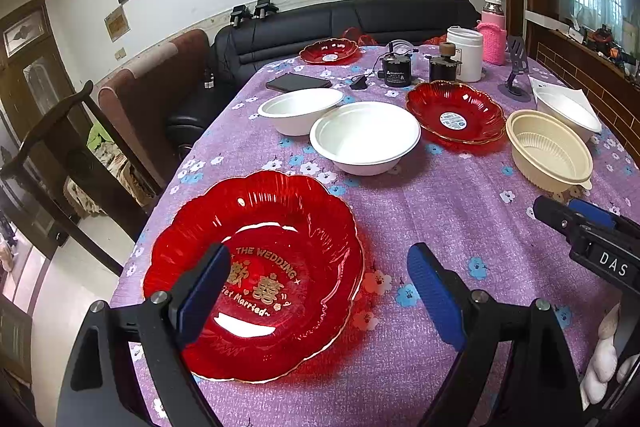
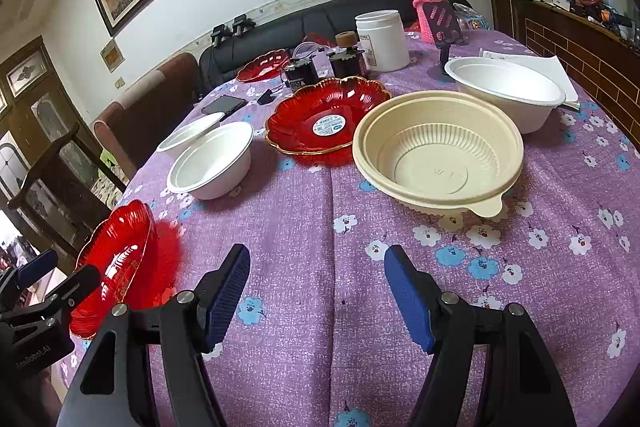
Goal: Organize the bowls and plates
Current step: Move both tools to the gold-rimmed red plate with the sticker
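While tilted downward, both tools (image 1: pixel 320 291) (image 2: pixel 316 291) wide apart.

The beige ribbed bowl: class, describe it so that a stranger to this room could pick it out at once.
Start at the table's purple flowered cloth. Near its middle lies a red plate with a white sticker; the beige ribbed bowl stands just right of it. Unlike the plain white bowls around it, it is cream-coloured, with ribbed inner walls and a small tab on its rim.

Both grippers (left (image 1: pixel 320 291), right (image 2: pixel 316 291)) gape, empty.
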The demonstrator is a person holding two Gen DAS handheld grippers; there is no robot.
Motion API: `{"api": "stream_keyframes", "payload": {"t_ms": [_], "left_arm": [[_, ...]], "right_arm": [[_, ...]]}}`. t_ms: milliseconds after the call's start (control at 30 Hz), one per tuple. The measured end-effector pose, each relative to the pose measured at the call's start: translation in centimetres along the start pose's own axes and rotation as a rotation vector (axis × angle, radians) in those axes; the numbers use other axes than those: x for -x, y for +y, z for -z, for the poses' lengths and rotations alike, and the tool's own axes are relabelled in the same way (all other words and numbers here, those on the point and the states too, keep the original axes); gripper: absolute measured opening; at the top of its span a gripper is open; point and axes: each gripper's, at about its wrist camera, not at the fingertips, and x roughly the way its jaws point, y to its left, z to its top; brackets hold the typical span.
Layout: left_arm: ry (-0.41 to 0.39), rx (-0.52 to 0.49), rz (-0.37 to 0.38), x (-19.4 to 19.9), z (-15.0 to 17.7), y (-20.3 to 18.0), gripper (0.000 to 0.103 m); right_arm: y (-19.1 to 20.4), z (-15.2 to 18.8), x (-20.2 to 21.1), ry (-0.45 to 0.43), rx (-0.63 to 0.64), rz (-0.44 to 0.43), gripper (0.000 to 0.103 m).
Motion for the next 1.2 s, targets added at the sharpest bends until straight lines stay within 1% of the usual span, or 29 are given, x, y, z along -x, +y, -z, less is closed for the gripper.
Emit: {"api": "stream_keyframes", "payload": {"t_ms": [200, 300, 400, 467, 533, 600, 633, 667, 733, 800, 900, 1000, 1067, 1133, 1200], "left_arm": [[0.002, 0.019, 0.013, -0.3, -0.5, 0.7, 0.089], [-0.002, 0.03, 0.009, -0.4, -0.8, 1.2, 0.089], [-0.005, 0.027, 0.018, -0.1, -1.4, 1.8, 0.09], [-0.023, 0.026, 0.036, 0.7, -2.4, 2.4, 0.09], [-0.053, 0.038, 0.067, 1.7, -4.3, 3.7, 0.09], [-0.081, 0.061, 0.082, 2.4, -6.1, 4.9, 0.09], [-0.083, 0.074, 0.09, 2.3, -7.2, 5.5, 0.09], [-0.074, 0.084, 0.098, 2.1, -8.2, 6.0, 0.09], [-0.026, 0.112, 0.131, 0.6, -10.3, 7.1, 0.09], [0.063, 0.146, 0.17, -1.7, -11.8, 7.9, 0.09], [0.141, 0.194, 0.234, -4.3, -12.4, 8.5, 0.09], [0.15, 0.202, 0.275, -5.7, -12.2, 7.8, 0.09], [0.153, 0.186, 0.291, -6.6, -12.3, 6.8, 0.09], [0.162, 0.171, 0.281, -7.9, -12.3, 5.9, 0.09], [0.181, 0.179, 0.271, -9.6, -12.2, 5.8, 0.09]], "right_arm": [[0.1, -1.9, 0.9, -0.035, 0.03, 0.029, 0.074], [0.1, -3.5, 2.0, -0.068, 0.057, 0.059, 0.074], [0.0, -5.6, 3.0, -0.084, 0.068, 0.067, 0.074], [-0.4, -7.6, 3.8, -0.094, 0.066, 0.067, 0.074], [-0.7, -9.3, 4.3, -0.092, 0.062, 0.066, 0.074], [-1.1, -11.2, 4.3, -0.082, 0.052, 0.068, 0.074], [-1.3, -12.1, 4.2, -0.075, 0.045, 0.069, 0.074], [-1.7, -13.1, 3.8, -0.063, 0.036, 0.074, 0.074], [-2.1, -14.4, 3.0, -0.037, 0.021, 0.077, 0.074], [-2.5, -15.5, 1.9, 0.002, -0.004, 0.067, 0.074], [-2.7, -16.8, -0.8, 0.096, -0.004, 0.046, 0.074], [-2.8, -17.4, -4.1, 0.163, 0.012, 0.089, 0.074], [-3.4, -17.7, -6.4, 0.207, -0.007, 0.099, 0.074], [-3.7, -17.7, -7.9, 0.24, -0.038, 0.073, 0.074], [-3.2, -17.3, -8.7, 0.262, -0.055, 0.017, 0.074]]}}
